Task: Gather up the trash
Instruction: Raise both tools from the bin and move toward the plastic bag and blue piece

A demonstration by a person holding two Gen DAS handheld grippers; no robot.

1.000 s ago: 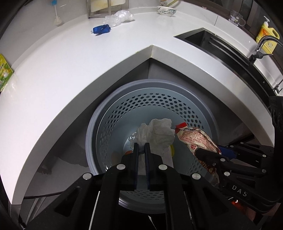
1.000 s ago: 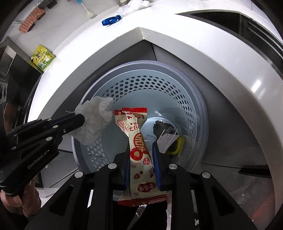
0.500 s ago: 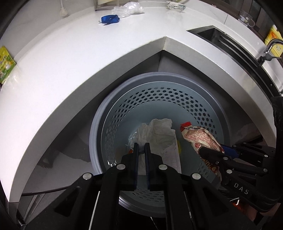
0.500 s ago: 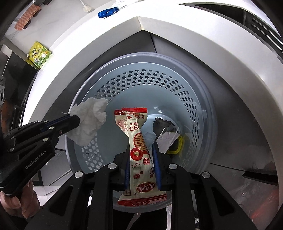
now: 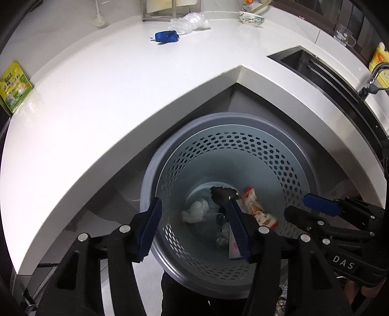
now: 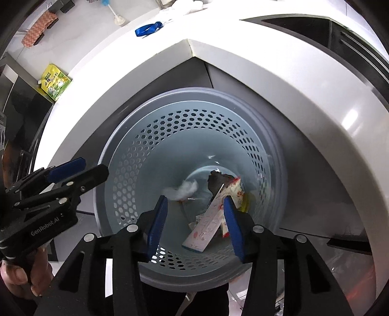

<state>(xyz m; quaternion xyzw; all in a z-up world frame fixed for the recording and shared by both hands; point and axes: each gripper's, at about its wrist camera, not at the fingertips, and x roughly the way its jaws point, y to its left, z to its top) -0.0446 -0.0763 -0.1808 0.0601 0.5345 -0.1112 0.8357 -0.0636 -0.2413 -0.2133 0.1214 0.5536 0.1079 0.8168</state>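
Observation:
A grey perforated trash bin [image 5: 279, 155] [image 6: 136, 145] stands on the floor in the counter's inner corner. Inside lie a crumpled white tissue [image 5: 195, 210] [image 6: 184, 188], a red-and-white snack wrapper [image 5: 257, 211] [image 6: 234, 192] and other scraps. My left gripper [image 5: 194, 226] is open and empty above the bin; it also shows in the right wrist view [image 6: 90, 167]. My right gripper [image 6: 194, 221] is open and empty above the bin; it also shows in the left wrist view [image 5: 304, 209]. On the white counter [image 5: 97, 97] lie a blue wrapper [image 5: 166, 36] [image 6: 148, 28], clear plastic [image 5: 189, 21] and a green packet [image 5: 14, 88] [image 6: 54, 81].
A sink [image 5: 316, 70] with a faucet [image 5: 374, 80] is set in the counter at right. A small bowl [image 5: 250, 17] and a rack [image 5: 170, 9] stand at the counter's back. A yellow bottle [image 5: 379, 60] is by the faucet.
Both grippers have opened. The tissue dropped from the left one and the snack wrapper from the right one; both now lie in the bin.

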